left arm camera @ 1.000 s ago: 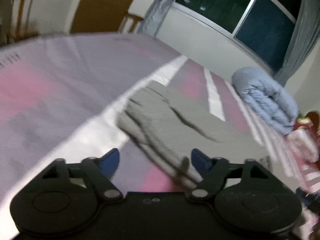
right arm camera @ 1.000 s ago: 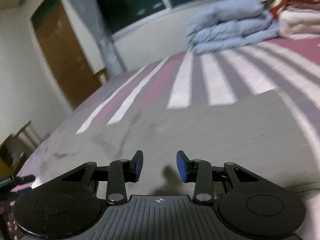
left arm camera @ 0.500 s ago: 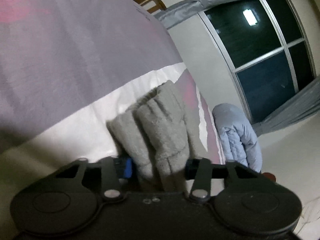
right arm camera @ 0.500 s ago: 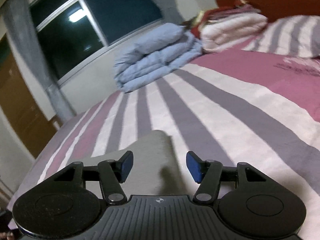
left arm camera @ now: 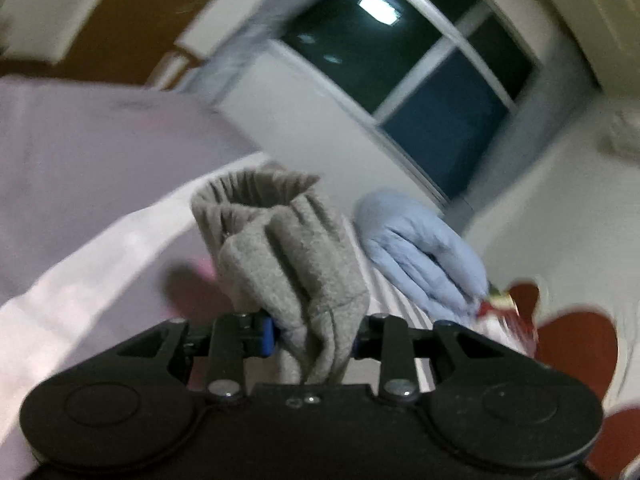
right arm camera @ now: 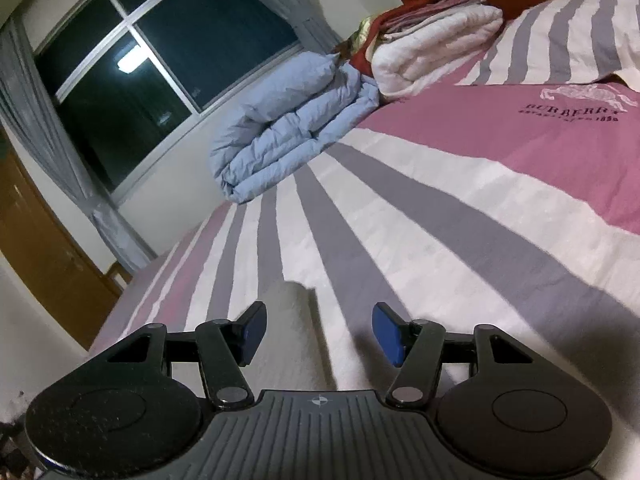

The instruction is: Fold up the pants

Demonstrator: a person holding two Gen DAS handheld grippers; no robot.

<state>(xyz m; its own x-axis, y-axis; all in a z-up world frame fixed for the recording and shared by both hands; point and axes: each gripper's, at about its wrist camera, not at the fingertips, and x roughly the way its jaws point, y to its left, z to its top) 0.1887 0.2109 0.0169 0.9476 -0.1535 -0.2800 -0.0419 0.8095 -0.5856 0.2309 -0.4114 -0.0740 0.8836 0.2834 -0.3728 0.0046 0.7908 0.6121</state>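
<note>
Midway, seemingly: left gripper (left arm camera: 314, 330) clamps the grey fleece pants (left arm camera: 288, 256), bunched and lifted off the striped bedspread (right arm camera: 400, 220); right gripper (right arm camera: 319, 334) gapes empty, pale cloth at 12 o'clock; folding remains.

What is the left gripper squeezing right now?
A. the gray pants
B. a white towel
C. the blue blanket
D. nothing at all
A: the left gripper is shut on a bunched-up part of the gray pants, which stick up between its fingers, while the folded blue blanket lies farther off on the bed.
</note>
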